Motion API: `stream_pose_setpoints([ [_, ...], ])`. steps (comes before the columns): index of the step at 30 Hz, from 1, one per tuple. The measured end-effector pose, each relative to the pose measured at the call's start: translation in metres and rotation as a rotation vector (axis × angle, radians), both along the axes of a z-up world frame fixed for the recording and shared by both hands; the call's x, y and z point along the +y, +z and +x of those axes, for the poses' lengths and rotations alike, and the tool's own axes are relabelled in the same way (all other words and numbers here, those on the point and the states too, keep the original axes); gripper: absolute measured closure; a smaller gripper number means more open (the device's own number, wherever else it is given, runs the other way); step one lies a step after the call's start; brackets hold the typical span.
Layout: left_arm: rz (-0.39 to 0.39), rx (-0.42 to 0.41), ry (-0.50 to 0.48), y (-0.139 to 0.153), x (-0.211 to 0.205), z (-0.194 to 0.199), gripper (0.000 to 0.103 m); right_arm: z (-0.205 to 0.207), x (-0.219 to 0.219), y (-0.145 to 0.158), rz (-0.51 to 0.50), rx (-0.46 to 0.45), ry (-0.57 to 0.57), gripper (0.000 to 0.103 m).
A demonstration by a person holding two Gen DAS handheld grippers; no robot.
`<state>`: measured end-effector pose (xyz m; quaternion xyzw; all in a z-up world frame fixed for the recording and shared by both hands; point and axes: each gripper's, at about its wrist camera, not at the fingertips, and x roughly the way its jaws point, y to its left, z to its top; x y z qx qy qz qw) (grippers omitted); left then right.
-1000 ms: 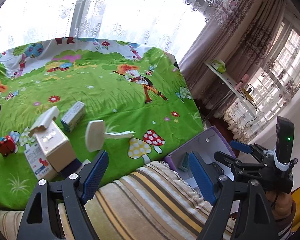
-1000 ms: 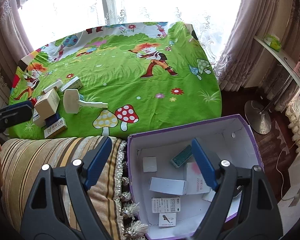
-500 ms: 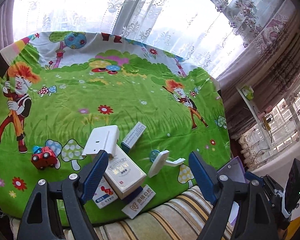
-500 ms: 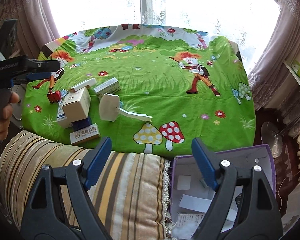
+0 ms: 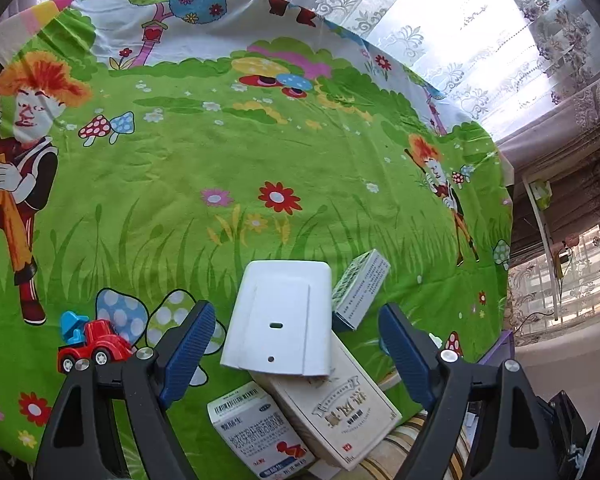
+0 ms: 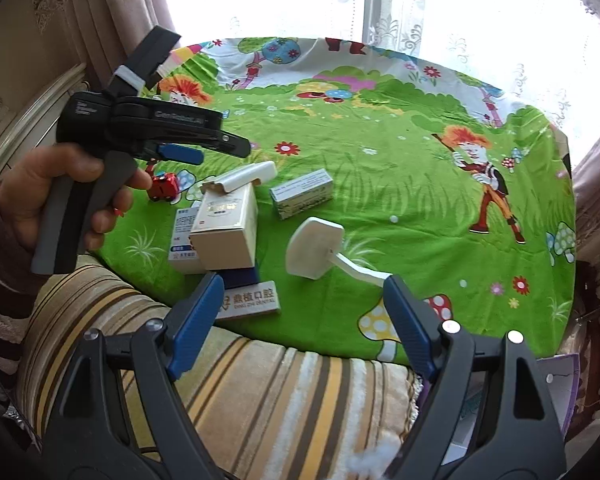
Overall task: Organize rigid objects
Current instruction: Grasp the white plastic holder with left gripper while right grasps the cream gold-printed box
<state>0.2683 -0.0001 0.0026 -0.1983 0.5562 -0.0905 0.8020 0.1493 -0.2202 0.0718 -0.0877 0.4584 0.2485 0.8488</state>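
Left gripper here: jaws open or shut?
Open. The left gripper shows its blue jaws spread wide, empty, with the white plastic piece seen between them on the cream box.

We saw a desk (image 6: 420,184) covered by a green cartoon cloth. On it lay a red toy truck (image 5: 90,346), a green-and-white carton (image 6: 302,193), a white mushroom-shaped piece (image 6: 314,248) on its side, and a cluster of boxes: a cream box (image 6: 226,232) over a blue-and-white one (image 5: 258,432), with a white plastic plate (image 5: 280,316) resting on top.
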Motion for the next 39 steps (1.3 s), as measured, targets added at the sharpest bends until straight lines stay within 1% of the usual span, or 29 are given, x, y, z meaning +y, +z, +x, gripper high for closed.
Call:
stream_pose_setpoints([
  [2,-0.008,0.014,-0.009,-0.008,0.002,0.006,0.017,0.002,0.012,-0.004,-0.001,0.011,0.027,0.019],
  [4,-0.062,0.047,-0.023,-0.018,0.004,0.011,0.015,0.004,0.023,-0.009,-0.002,0.025,0.052,0.019],
  [7,-0.05,0.06,-0.025,-0.027,0.005,0.016,0.015,0.007,0.036,-0.015,-0.002,0.044,0.083,0.019],
  [10,-0.077,0.086,-0.028,-0.037,0.008,0.02,0.015,0.01,0.046,-0.02,-0.01,0.058,0.102,0.019],
  [12,-0.093,0.088,-0.043,-0.04,0.007,0.022,0.015,0.011,0.051,-0.023,-0.012,0.069,0.109,0.019],
  [17,-0.105,0.093,-0.081,-0.046,0.002,0.024,0.016,0.018,0.065,-0.031,-0.022,0.089,0.126,0.019],
  [18,-0.106,0.091,-0.088,-0.047,0.002,0.024,0.023,0.019,0.068,-0.033,-0.023,0.092,0.13,0.019],
  [19,-0.105,0.093,-0.093,-0.048,0.001,0.025,0.034,0.02,0.07,-0.034,-0.023,0.095,0.133,0.019],
  [21,-0.118,0.097,-0.089,-0.051,0.002,0.025,0.039,0.025,0.075,-0.038,-0.025,0.106,0.131,0.019],
  [23,-0.118,0.089,-0.089,-0.051,0.003,0.025,0.039,0.029,0.079,-0.042,-0.024,0.115,0.124,0.019],
  [26,-0.124,0.075,-0.067,-0.05,0.008,0.024,0.039,0.035,0.085,-0.048,-0.027,0.125,0.118,0.019],
  [30,-0.154,0.034,-0.015,-0.045,0.02,0.022,0.039,0.043,0.091,-0.053,-0.027,0.127,0.11,0.019],
  [35,-0.133,-0.028,0.076,-0.031,0.039,0.015,0.039,0.054,0.097,-0.057,-0.038,0.119,0.09,0.019],
  [39,-0.121,-0.071,0.124,-0.018,0.048,0.002,0.039,0.06,0.102,-0.063,-0.055,0.116,0.092,0.019],
])
